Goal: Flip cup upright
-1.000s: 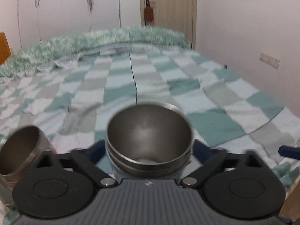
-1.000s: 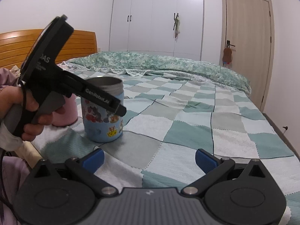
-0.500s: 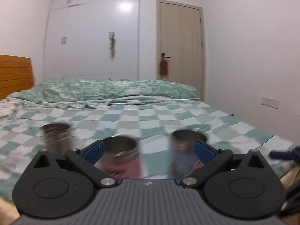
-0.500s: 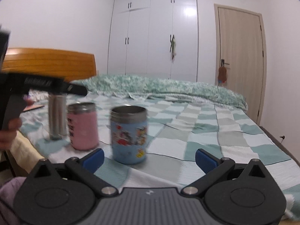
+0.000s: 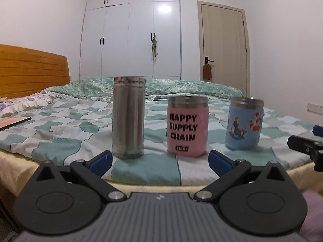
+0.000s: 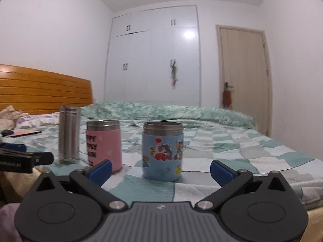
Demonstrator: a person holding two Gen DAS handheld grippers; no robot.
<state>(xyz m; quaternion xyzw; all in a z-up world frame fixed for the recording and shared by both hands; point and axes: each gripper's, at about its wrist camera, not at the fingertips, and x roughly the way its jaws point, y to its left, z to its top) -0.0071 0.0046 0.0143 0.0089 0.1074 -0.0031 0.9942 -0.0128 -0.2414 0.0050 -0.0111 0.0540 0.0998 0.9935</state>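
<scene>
Both my left claw (image 5: 159, 161) and right claw (image 6: 160, 170) gape empty; three cups stand upright near the soft bed's (image 5: 60, 129) edge, where a nudge could topple the blue cup (image 6: 162, 151).

— What's in front of you?
— A bed under a teal-and-grey checkered quilt (image 5: 60, 129), with a rumpled green duvet (image 5: 181, 86) along its far side.
— And to my left?
— An orange wooden headboard (image 5: 30, 70), a floral pillow (image 5: 24, 102) below it, and a flat pink book (image 5: 14, 122) on the quilt.
— Behind the bed?
— I see a white wardrobe (image 5: 131, 40) and a closed beige door (image 5: 224, 46), something brown (image 5: 207, 73) hanging at its handle. A wall socket (image 5: 314, 108) sits far right.
</scene>
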